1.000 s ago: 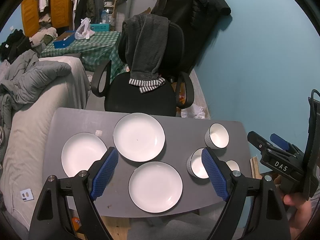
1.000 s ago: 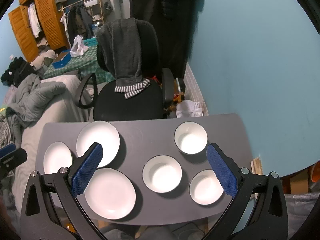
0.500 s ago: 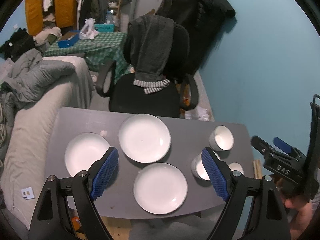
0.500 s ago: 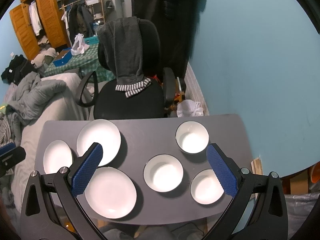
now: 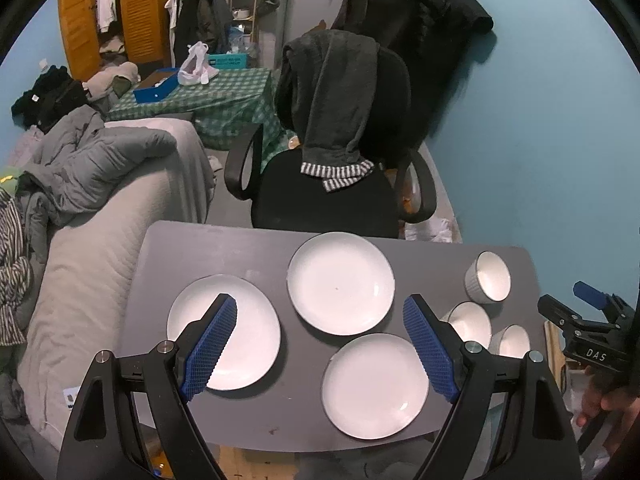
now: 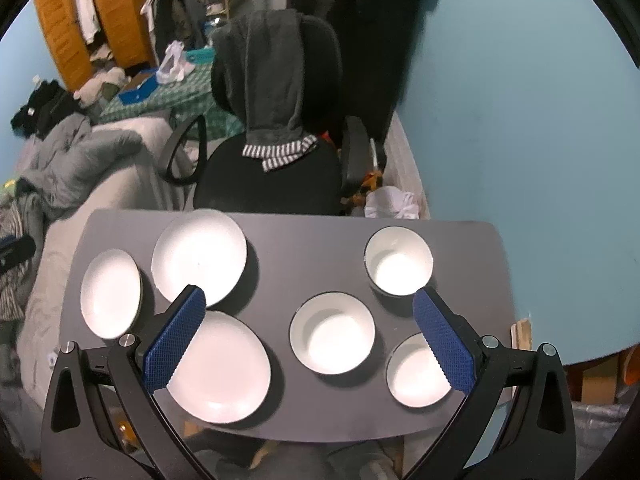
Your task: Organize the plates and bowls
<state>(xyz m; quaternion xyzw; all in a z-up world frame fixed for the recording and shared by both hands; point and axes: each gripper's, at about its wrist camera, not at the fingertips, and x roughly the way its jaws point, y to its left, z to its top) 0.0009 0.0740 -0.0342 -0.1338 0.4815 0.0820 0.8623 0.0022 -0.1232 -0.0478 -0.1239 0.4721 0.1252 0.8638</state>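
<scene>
On a dark grey table (image 6: 304, 248) sit three white plates and three white bowls, seen from above through two fisheye cameras. Toward the left side lie the plates: a left plate (image 5: 224, 332) near the table's left edge, a far plate (image 5: 341, 282) toward the back, and a near plate (image 5: 375, 386) close to the front edge. None of them touch. Toward the right side stand the bowls: a far bowl (image 6: 399, 261) at the back, a middle bowl (image 6: 332, 333) nearer the centre, and a near bowl (image 6: 420, 372) at the front right corner. They too stand apart.

Both grippers hang above the table's front edge, holding nothing. The left gripper (image 5: 320, 344) has its blue-padded fingers spread wide, framing the plates. The right gripper (image 6: 308, 340) is equally wide apart, framing the middle bowl. In the left view the right gripper appears at the far right, held by a hand (image 5: 604, 400).

Behind the table stands a black office chair (image 5: 332, 196) with a dark garment (image 5: 332, 100) draped over its back. A grey bed (image 5: 92, 232) lies to the left, and a blue wall (image 6: 520, 100) to the right.
</scene>
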